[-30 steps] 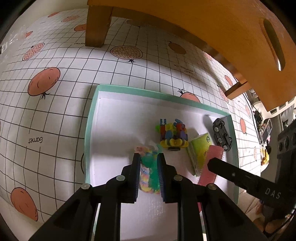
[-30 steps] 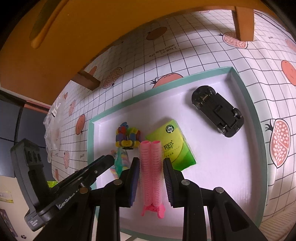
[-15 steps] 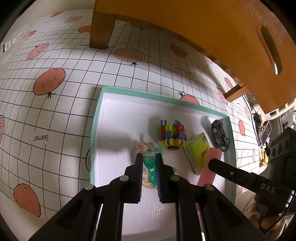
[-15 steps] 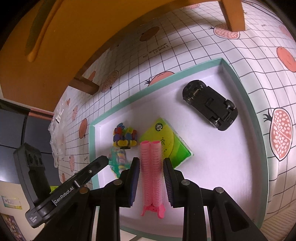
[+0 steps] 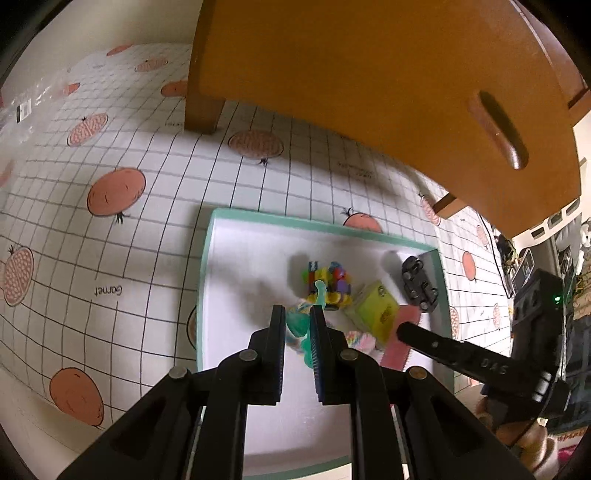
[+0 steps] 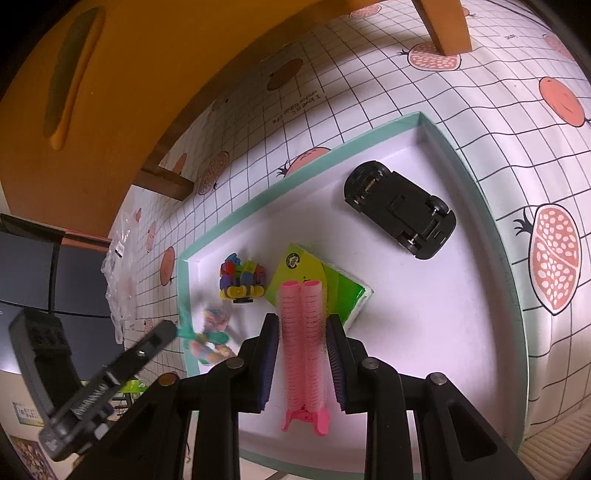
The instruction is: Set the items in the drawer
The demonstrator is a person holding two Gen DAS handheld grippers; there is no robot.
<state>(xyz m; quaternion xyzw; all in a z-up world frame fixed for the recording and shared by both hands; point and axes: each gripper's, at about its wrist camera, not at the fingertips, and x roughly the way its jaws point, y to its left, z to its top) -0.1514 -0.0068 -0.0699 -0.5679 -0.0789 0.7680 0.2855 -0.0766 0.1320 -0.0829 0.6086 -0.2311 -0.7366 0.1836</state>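
A white tray with a teal rim (image 5: 205, 280) (image 6: 496, 210) lies on the pomegranate-print cloth. In it are an upturned black toy car (image 5: 419, 284) (image 6: 400, 208), a green tissue pack (image 5: 375, 312) (image 6: 306, 264) and a colourful block toy (image 5: 330, 280) (image 6: 242, 277). My left gripper (image 5: 297, 325) is shut on a teal and pastel toy (image 5: 299, 323) (image 6: 207, 332), held above the tray's left part. My right gripper (image 6: 303, 328) is shut on a pair of pink hair rollers (image 6: 303, 332) over the tissue pack.
An orange wooden panel with a slot handle (image 5: 369, 92) (image 6: 110, 74) overhangs the far side, standing on wooden legs (image 5: 201, 110) (image 6: 445, 26). A clear plastic bag (image 6: 118, 266) lies left of the tray. The other gripper's body shows at the edge of each wrist view.
Both grippers have risen away from the tray, which looks smaller now. The teal toy has come up off the tray floor with the left gripper; the pink rollers stay in the right one.
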